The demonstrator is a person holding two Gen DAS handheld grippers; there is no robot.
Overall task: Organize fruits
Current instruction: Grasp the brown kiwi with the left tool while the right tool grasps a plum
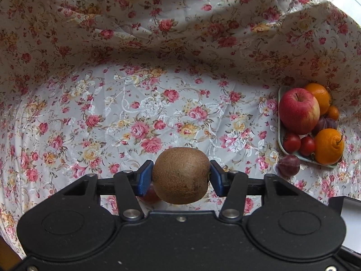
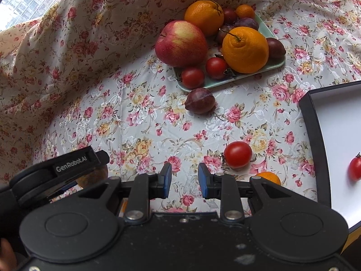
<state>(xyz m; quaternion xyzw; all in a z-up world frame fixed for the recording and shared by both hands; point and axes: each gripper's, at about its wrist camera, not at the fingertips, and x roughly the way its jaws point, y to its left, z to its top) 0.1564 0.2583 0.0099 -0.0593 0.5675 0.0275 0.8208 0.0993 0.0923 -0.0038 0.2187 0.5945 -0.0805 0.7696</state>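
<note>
Brown, fuzzy kiwi hanging clear of the cloth, pinched at both ends. Green tray lying heaped with fruit: red-and-yellow apple leaning on the left edge, knobbly stemmed orange sitting at front right, rounder orange resting behind, two cherry tomatoes nestling along the near rim, dark plums and a small tangerine crowding the back. Purple plum lying loose just beside the tray's near edge. Lone cherry tomato sitting apart, nearer the camera. Another tomato resting inside the white-floored black box.
</note>
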